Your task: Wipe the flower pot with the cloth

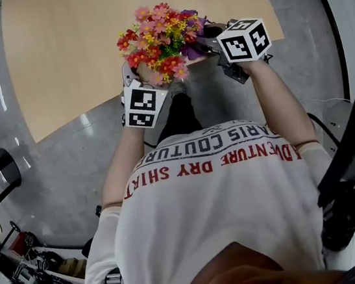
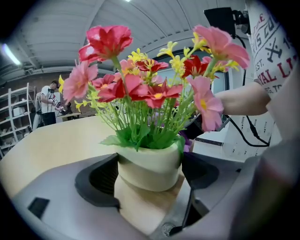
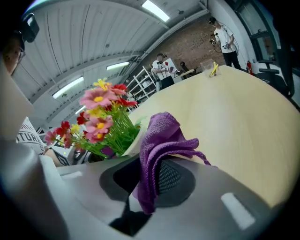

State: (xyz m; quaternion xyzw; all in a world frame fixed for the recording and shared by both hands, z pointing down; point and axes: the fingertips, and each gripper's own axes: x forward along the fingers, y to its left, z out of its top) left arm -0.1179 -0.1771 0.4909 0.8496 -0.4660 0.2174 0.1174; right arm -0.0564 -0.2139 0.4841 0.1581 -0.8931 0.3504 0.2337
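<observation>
- My left gripper is clamped on the pot, at the table edge.
- My right gripper pinches the cloth beside the pot; contact unclear.
- Judged: wiping all ahead.

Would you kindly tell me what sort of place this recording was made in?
Probably a workshop or lab hall, not a home: an arched ribbed ceiling with strip lights, a brick wall, and open shelving racks beyond the large table.

Light wood table on grey floor. White shelving, 1 bystander, second bystander, ceiling strip lights.
</observation>
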